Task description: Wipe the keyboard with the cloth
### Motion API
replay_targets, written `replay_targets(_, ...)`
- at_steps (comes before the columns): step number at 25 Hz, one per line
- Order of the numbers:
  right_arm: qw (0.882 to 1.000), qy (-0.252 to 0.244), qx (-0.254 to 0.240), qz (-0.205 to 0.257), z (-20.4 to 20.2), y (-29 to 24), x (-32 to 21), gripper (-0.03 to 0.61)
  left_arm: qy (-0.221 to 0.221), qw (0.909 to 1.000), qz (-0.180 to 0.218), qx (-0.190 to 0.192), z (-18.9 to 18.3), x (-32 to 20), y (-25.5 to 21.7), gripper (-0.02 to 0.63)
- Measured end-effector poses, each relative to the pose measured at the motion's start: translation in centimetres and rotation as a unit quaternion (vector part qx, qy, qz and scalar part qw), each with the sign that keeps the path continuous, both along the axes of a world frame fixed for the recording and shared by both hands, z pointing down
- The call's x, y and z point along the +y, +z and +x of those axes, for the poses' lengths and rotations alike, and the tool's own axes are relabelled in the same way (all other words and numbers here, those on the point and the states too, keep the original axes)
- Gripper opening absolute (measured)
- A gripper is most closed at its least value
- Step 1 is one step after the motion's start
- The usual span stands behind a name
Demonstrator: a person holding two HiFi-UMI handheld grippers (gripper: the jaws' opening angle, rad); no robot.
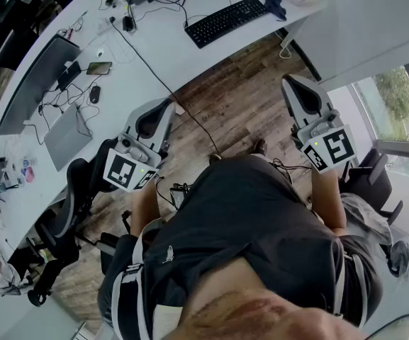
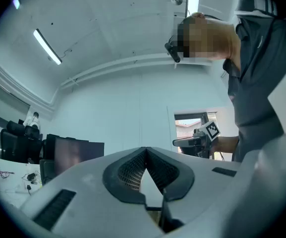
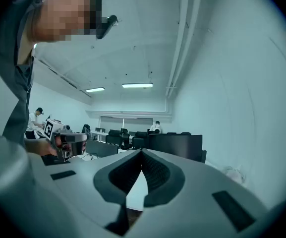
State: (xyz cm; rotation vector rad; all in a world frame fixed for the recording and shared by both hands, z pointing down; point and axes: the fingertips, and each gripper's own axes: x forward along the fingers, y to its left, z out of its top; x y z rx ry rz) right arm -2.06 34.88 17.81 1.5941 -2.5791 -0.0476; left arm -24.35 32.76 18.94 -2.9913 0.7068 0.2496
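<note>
Starting at the fingers: on our left gripper (image 2: 145, 155) the ribbed fingers (image 2: 128, 170) meet at the tips with nothing between them. Same on our right gripper (image 3: 142, 157): tips pressed together, empty. Both are carried close in by the body, pointing roughly level and out into the room, not down at anything.

The task stuff is well away from both. In the head view the keyboard (image 1: 227, 20) sits up ahead on the white bench (image 1: 154, 48), across a stretch of wood floor (image 1: 225, 105) from us. Its long axis runs along the bench edge, slanting from lower left to upper right in that view. The blue cloth (image 1: 275, 4) is bunched at the keyboard's right-hand end, touching it or just beside it; we can't tell which.

That's the bit that matters: the cloth lies ahead and a little inboard of our right gripper, which looks clearly nearer to it than the left. So we'd guess the right one goes for the cloth, and its fingers have to open first.

Count: two grippers, one keyboard, one cloth.
</note>
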Motion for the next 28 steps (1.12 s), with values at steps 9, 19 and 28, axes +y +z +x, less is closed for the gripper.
replay_targets(9, 1.000, 0.002, 0.004, -0.003, 0.9, 0.2, -0.4, 0.009, 0.006, 0.9999, -0.003, 0.008, 1.3, -0.2, 0.1, 0.005)
replay_targets(19, 0.999, 0.012, -0.031, 0.001, 3.7, 0.3, -0.5, 0.009, 0.014, 0.9999, -0.008, 0.000, 4.1, -0.5, 0.3, 0.005)
replay_targets(28, 0.998, 0.018, -0.058, -0.003, 11.8, 1.0, -0.7, 0.009, 0.016, 0.9997, -0.010, -0.018, 12.5, -0.5, -0.2, 0.005)
